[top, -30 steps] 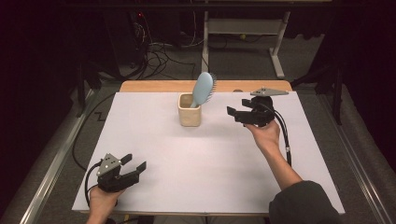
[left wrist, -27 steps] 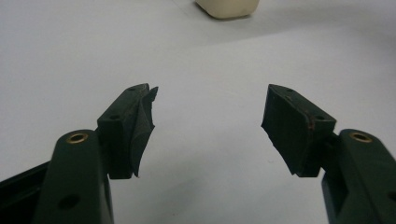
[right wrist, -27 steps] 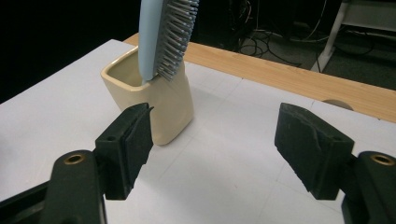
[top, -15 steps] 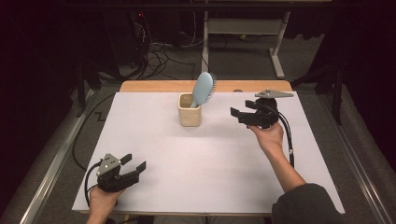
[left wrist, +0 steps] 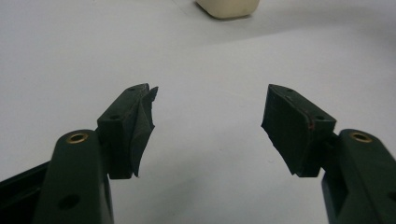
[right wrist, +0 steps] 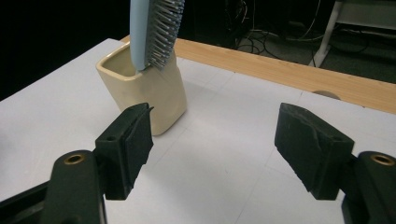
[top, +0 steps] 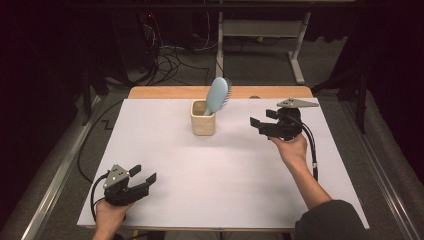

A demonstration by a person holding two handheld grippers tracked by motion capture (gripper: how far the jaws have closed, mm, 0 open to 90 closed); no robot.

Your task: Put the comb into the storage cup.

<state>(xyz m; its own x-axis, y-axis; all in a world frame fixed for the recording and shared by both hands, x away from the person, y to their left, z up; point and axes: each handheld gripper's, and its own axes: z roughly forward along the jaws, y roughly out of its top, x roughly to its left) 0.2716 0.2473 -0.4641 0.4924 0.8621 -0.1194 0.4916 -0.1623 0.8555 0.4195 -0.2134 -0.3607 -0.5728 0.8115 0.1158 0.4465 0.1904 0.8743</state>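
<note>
A cream square cup (top: 203,121) (right wrist: 148,91) stands at the back middle of the white table sheet (top: 225,165); its base shows in the left gripper view (left wrist: 228,8). A light blue hairbrush (top: 216,95) (right wrist: 152,30) stands in it handle down, leaning right, bristles facing right. My right gripper (top: 260,123) (right wrist: 212,140) is held open above the table to the right of the cup, jaws pointing left at it, nothing between them. My left gripper (top: 142,174) (left wrist: 208,126) rests open near the front left corner, empty.
A wooden table edge (top: 270,92) (right wrist: 299,72) runs behind the sheet. Beyond it are a desk frame (top: 260,30) and loose cables (top: 170,55) on the floor. Metal rails (top: 50,185) flank the table.
My right gripper has drifted a little to the right and back, away from the cup. The left gripper has stayed put.
</note>
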